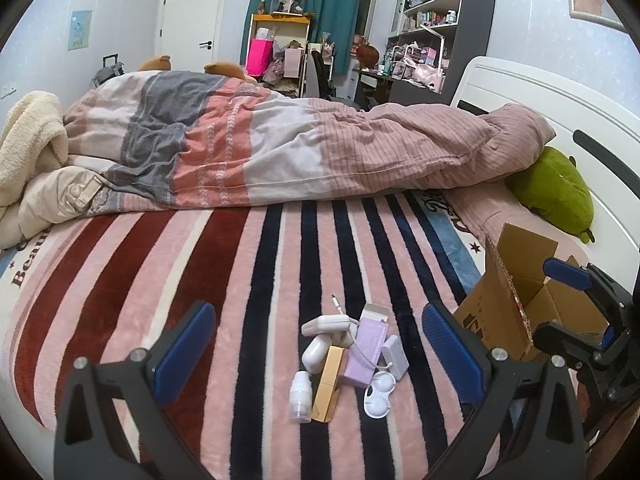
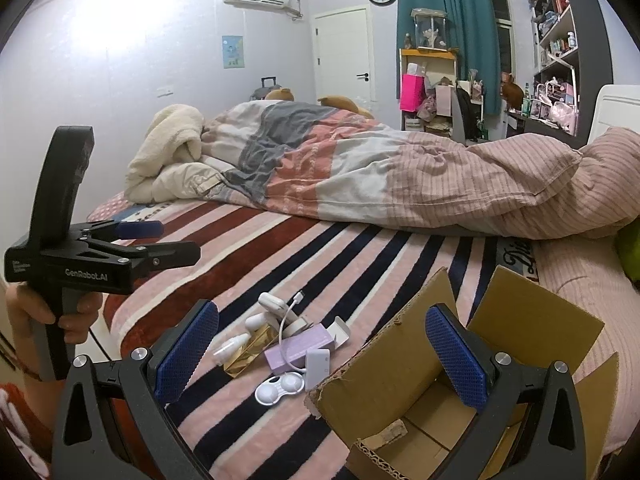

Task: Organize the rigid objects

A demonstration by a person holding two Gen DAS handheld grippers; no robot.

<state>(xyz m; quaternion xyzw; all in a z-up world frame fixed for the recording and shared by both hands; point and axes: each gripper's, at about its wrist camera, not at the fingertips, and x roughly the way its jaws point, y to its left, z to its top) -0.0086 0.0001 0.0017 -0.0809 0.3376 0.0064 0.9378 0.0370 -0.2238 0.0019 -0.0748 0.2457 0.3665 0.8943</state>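
Note:
A heap of small items lies on the striped blanket (image 1: 240,280): a lilac box (image 1: 366,350), a gold box (image 1: 329,384), a small clear bottle (image 1: 301,396), a white contact lens case (image 1: 378,394), a white charger with cable (image 1: 326,326) and a small white box (image 1: 394,354). An open cardboard box (image 1: 520,312) stands to their right. My left gripper (image 1: 316,348) is open and empty, just before the heap. My right gripper (image 2: 320,356) is open and empty, over the near left wall of the cardboard box (image 2: 404,376), with the lilac box (image 2: 298,346) and lens case (image 2: 278,390) between its fingers.
A rumpled duvet (image 1: 280,148) lies across the far half of the bed. A green plush (image 1: 556,192) rests by the white headboard (image 1: 520,92). A cream blanket (image 1: 28,152) is heaped at the far left. Shelves and a desk stand beyond the bed.

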